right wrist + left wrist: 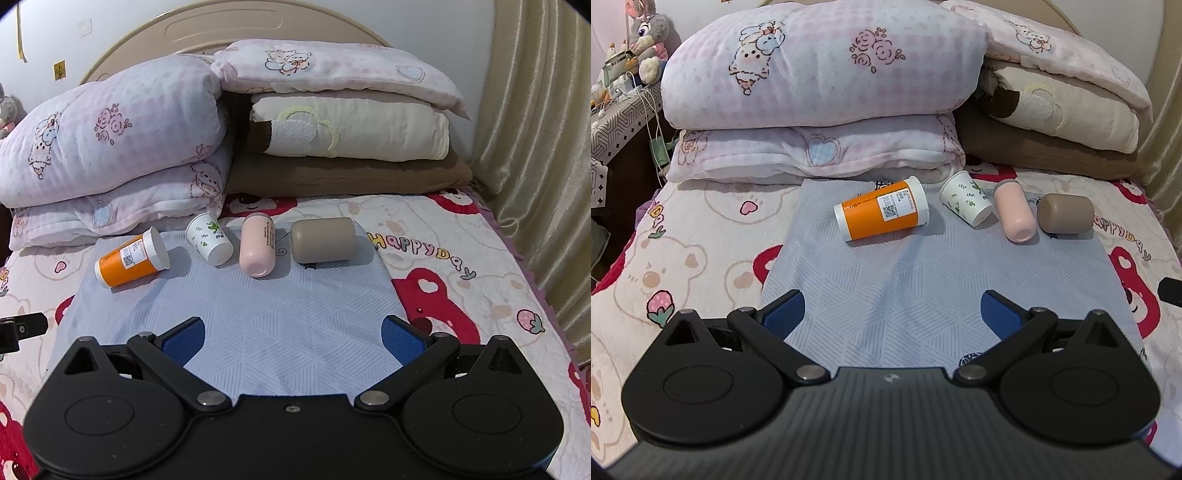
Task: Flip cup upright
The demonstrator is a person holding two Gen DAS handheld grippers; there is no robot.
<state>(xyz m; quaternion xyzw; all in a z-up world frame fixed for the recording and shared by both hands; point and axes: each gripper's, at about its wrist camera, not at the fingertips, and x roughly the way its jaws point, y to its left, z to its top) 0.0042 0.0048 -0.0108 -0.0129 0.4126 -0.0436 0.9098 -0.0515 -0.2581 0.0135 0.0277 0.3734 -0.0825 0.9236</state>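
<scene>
Several cups lie on their sides in a row on a blue-grey mat [916, 273] [258, 306] on the bed. From left: an orange cup with white ends [881, 214] [129, 260], a white paper cup with green leaves [966, 198] [209, 240], a pink cup [1014, 211] [257, 249], a taupe cup [1065, 213] [323, 240]. My left gripper [892, 314] is open and empty, well short of the cups. My right gripper [293, 339] is open and empty, also short of them.
Folded quilts and pillows [820, 74] [110, 147] are stacked right behind the cups. A bear-print bedspread [683, 266] [461, 266] surrounds the mat. A cluttered side table [617, 110] stands at the left, a curtain [535, 147] at the right. The left gripper's tip [22, 328] shows at the right view's left edge.
</scene>
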